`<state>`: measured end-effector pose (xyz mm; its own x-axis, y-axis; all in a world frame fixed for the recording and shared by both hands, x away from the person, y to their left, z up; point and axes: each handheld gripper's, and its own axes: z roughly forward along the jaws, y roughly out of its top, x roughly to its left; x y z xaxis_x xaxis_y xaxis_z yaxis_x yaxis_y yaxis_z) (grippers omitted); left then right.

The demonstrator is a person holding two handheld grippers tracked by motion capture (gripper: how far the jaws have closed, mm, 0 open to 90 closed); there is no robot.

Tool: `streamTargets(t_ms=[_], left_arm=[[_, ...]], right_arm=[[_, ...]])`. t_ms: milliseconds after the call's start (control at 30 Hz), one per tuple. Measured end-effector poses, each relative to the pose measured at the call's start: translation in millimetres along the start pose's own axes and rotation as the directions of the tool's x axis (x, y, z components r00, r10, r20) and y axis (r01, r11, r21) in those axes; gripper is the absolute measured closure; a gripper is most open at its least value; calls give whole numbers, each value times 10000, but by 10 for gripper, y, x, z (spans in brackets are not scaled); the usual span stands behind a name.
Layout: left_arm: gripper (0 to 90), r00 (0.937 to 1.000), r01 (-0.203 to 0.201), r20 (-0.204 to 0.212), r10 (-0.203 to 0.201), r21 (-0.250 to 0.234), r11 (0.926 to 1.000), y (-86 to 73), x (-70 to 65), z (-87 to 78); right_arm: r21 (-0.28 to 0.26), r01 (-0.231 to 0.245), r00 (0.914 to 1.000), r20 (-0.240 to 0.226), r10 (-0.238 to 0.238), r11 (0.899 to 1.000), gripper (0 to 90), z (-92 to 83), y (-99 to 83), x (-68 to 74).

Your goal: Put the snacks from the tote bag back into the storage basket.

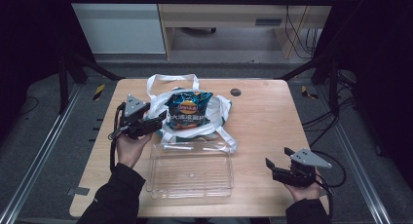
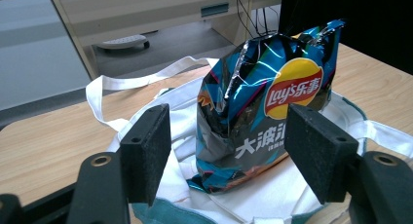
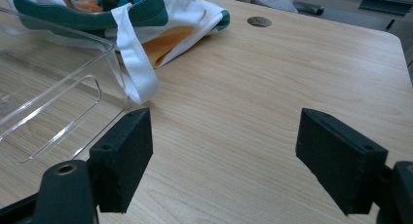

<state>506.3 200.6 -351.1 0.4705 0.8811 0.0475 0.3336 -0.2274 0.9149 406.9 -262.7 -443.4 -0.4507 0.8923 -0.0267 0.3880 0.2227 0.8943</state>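
A clear, rectangular plastic tray sits near the front of the light wooden worktop. A small dark round hole marks the worktop's far side, right of centre.

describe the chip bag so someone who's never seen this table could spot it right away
Start at the wooden table and find the white cloth tote bag with teal trim lying at its far middle, just beyond the clear plastic tray. The chip bag sits on that tote, in front of the open left gripper. It is the one shiny blue foil packet, with a red-and-yellow Lay's logo.

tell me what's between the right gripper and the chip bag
The clear plastic tray and the white tote bag under the chip bag lie between it and the right gripper, per the high view.
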Motion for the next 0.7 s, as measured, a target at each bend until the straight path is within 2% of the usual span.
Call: streamTargets(t_ms=[700], left_arm=[[385, 9997, -184, -125, 187, 181, 9997, 154, -52, 255]], right_arm=[[-21, -59, 10000, -44, 59, 10000, 220, -5, 2, -1]])
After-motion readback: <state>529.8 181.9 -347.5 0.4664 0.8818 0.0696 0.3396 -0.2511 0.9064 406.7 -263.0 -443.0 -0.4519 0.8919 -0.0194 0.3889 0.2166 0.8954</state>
